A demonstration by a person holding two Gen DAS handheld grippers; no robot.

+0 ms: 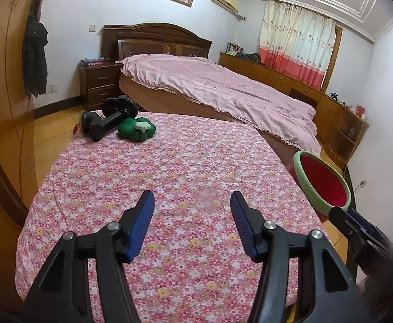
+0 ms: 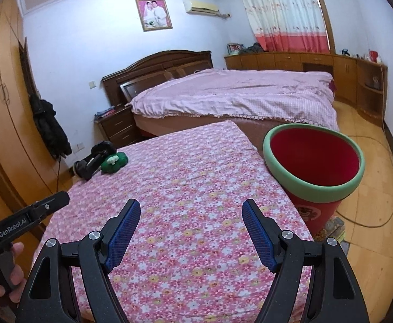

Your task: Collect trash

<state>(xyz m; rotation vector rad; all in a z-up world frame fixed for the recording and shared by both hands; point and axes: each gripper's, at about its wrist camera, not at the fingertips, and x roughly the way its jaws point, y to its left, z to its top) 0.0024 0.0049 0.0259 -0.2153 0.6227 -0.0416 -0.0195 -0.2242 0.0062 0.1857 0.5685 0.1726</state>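
Note:
A red bin with a pale green rim (image 2: pixel 315 158) stands on the floor by the right edge of the table with the pink flowered cloth (image 2: pixel 191 188); it also shows in the left wrist view (image 1: pixel 321 183). A green crumpled lump with a small white piece on it (image 1: pixel 137 129) lies at the table's far left, also in the right wrist view (image 2: pixel 114 161). My left gripper (image 1: pixel 192 202) is open and empty above the near part of the table. My right gripper (image 2: pixel 191 210) is open and empty, left of the bin.
A black clamp-like stand (image 1: pixel 107 118) lies next to the green lump. A bed with a pink cover (image 1: pixel 223 88) stands behind the table. A wooden wardrobe (image 1: pixel 5 94) is on the left, low cabinets (image 2: pixel 304 59) under the curtain. A cable (image 2: pixel 371 215) runs on the floor.

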